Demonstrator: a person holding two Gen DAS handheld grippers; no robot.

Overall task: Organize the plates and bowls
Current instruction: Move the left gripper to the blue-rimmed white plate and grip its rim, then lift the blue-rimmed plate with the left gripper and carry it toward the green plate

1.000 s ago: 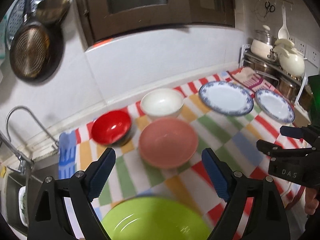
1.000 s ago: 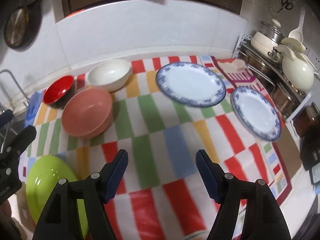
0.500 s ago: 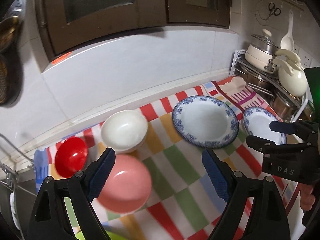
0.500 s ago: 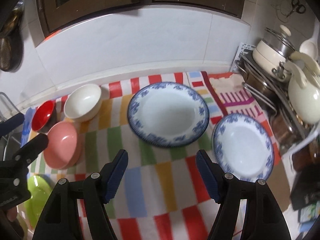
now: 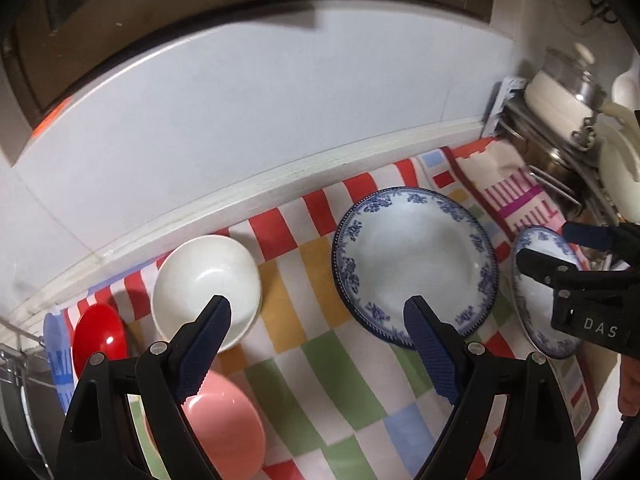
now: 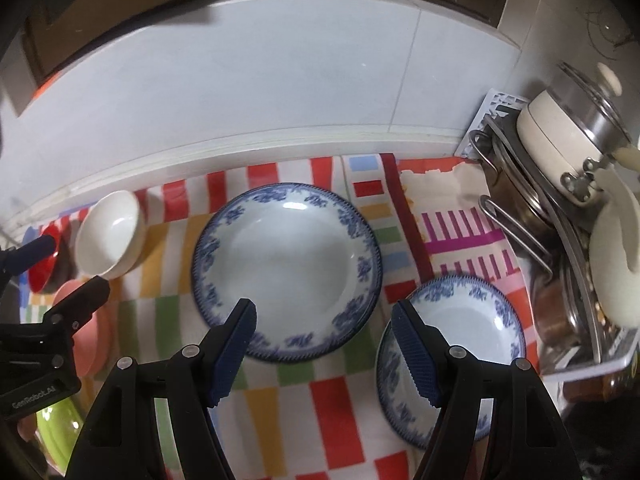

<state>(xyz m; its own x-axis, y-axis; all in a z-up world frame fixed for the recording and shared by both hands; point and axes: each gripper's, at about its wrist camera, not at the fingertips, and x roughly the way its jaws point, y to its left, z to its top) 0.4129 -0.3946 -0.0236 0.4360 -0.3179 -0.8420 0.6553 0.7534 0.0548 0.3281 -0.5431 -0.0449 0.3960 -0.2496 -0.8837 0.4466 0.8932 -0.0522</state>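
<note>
1. Nearest the onlooker, both pairs of tongs hang over the worktop, pointing down at it. The left tongs [image 5: 316, 344] stand wide apart with nothing between the blue pads; the right tongs [image 6: 324, 344] are also apart and empty.
2. Under them the worktop carries a checked cloth [image 5: 344, 384] in red, green, yellow and blue squares.
3. On the near left of the cloth lies a pink bowl [image 5: 228, 428], empty. A green bowl [image 6: 60, 428] sits nearer still; only the right view shows it, partly hidden behind the left tongs.
4. A small blue-rimmed plate [image 6: 468, 332] lies on the near right of the cloth, empty, partly behind the right tongs' right finger.
5. In the middle lies a large blue-rimmed plate [image 6: 286, 268], flat and empty, just beside the small one without touching it.
6. Further left stands a white bowl [image 5: 206, 286], upright and empty, and beyond it a red bowl [image 5: 100, 336], also empty.
7. At the far right a wire rack [image 6: 516, 208] holds a cream pot [image 6: 560, 136] with a glass lid and a cream kettle [image 6: 616, 264]. The right view shows the rack plainly; the left view catches only its edge.
8. Behind everything runs a white tiled wall [image 6: 280, 80], with dark cabinets above.
</note>
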